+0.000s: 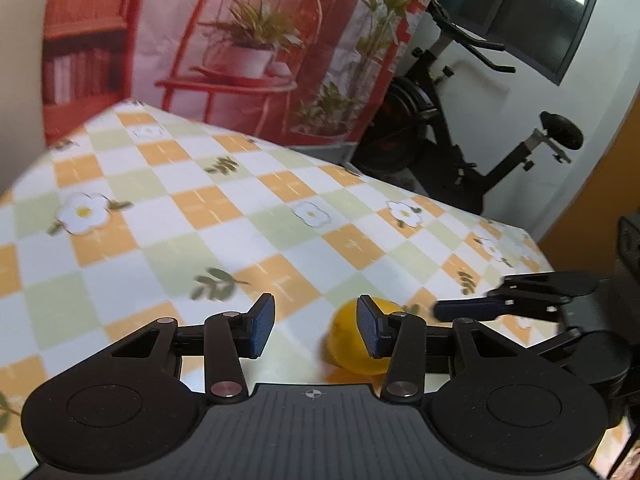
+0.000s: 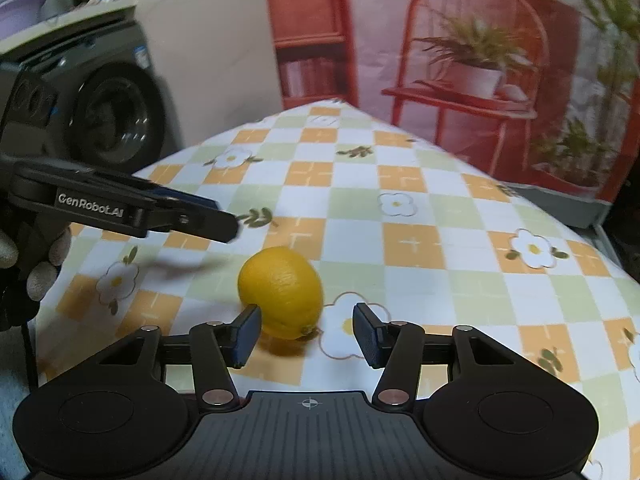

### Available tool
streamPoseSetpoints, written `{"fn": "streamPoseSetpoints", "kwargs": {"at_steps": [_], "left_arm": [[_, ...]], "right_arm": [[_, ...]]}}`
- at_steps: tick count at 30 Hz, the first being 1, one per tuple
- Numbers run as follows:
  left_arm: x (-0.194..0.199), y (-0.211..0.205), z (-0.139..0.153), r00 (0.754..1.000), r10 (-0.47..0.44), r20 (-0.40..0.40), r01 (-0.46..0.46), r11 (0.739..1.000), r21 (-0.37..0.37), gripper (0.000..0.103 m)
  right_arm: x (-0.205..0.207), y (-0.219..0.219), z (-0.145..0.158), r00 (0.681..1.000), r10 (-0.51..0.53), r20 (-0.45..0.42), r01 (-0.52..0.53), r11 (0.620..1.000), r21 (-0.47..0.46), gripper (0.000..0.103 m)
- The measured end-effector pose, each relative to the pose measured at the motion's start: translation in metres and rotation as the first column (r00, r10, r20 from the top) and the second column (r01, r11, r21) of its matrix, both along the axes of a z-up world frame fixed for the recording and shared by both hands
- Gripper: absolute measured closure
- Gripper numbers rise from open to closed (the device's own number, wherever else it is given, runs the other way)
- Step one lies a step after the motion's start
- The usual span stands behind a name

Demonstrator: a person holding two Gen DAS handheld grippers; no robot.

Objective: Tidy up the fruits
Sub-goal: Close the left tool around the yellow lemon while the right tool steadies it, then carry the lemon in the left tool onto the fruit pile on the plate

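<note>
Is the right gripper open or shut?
Open: the right gripper has a clear gap between its fingers, and the lemon lies beyond them, ungripped.

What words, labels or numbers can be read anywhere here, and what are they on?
"GenRobot.AI": white lettering on the side of the black handheld left gripper, seen from the right wrist camera.
Blue sticker on the grey front-loading washing machine: too blurred to read.
Nothing else carries readable text.

In the right wrist view, a lemon (image 2: pixel 281 292) lay on the table (image 2: pixel 420 216) at lower centre, just beyond the right gripper (image 2: pixel 306 334), nearer its left finger. The left gripper (image 2: pixel 192 216) reached in from the left edge, above the lemon. A washing machine (image 2: pixel 116 112) stood behind, upper left.
</note>
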State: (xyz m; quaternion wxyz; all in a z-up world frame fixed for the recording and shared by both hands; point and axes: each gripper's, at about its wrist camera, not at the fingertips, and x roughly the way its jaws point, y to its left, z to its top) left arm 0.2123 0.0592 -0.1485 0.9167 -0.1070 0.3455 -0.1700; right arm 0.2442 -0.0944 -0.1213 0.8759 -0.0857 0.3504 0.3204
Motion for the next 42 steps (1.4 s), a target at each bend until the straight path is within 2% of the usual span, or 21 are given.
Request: {"fn": "streamPoseSetpoints", "kwargs": {"at_steps": [8,16,21,26,35,42], "left_arm": [[0.020,0.000,-0.015,0.995,-0.036,-0.089,0.021,0.987,-0.161,0.058],[0.025,-0.014,-0.021,0.991,-0.093,-0.098,0.078,0.986,-0.149,0.058],[0.029,-0.012,-0.022,0.988,-0.111,-0.104,0.092,0.981,-0.169,0.063],[0.028,-0.013,-0.019,0.988,-0.118,-0.096,0.101,0.981,-0.163,0.063],[0.008,-0.028,0.011,0.989,-0.145,-0.036,0.138,0.979,-0.147,0.063],[-0.023,-0.049,0.032,0.980,-0.197,0.003,0.196,0.973,-0.121,0.063]], "right_arm": [[0.012,0.012,-0.011,0.996,0.077,-0.033,-0.077,0.997,-0.010,0.058],[0.019,0.018,-0.018,0.991,0.117,-0.068,-0.119,0.992,-0.030,0.057],[0.024,0.016,-0.020,0.990,0.118,-0.083,-0.119,0.993,-0.010,0.057],[0.022,0.012,-0.018,0.990,0.117,-0.077,-0.117,0.993,0.005,0.058],[-0.005,-0.008,0.010,0.995,0.100,-0.015,-0.099,0.993,0.063,0.058],[-0.043,-0.030,0.031,0.996,0.091,0.023,-0.093,0.991,0.094,0.058]]}}
